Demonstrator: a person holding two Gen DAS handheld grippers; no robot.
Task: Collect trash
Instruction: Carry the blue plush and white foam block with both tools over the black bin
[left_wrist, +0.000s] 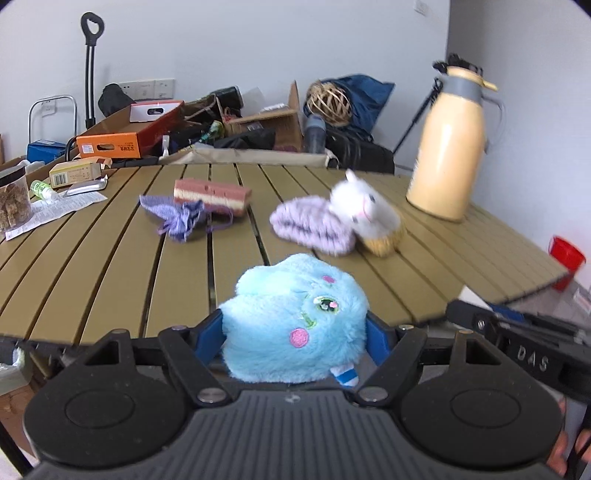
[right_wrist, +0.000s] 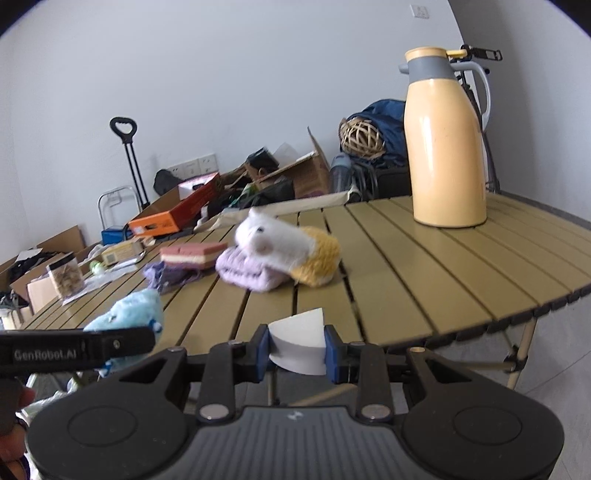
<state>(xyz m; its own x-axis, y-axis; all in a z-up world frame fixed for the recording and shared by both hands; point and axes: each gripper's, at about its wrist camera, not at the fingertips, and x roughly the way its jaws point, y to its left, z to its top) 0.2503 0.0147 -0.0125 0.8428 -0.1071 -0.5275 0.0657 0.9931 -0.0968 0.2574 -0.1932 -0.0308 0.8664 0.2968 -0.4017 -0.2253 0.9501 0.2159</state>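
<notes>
Left gripper (left_wrist: 295, 332) clenched a fluffy sky-blue plush toy (left_wrist: 295, 325), squashed at its midline, at the near edge of the tan slatted table (left_wrist: 110, 266). Right gripper (right_wrist: 297, 349) pinched a folded white paper piece (right_wrist: 297, 343) off that edge. Both looked light, soft and crushable; best held across the middle.

1. The plush (left_wrist: 295, 321) in my left gripper (left_wrist: 295, 338) is light blue with pink spots.
2. My right gripper (right_wrist: 297, 349), blue-padded, holds a white wedge (right_wrist: 297, 341).
3. The table (left_wrist: 110, 266) is olive, slatted.
4. The jug (right_wrist: 447, 147) is pale yellow with a grey collar.
</notes>
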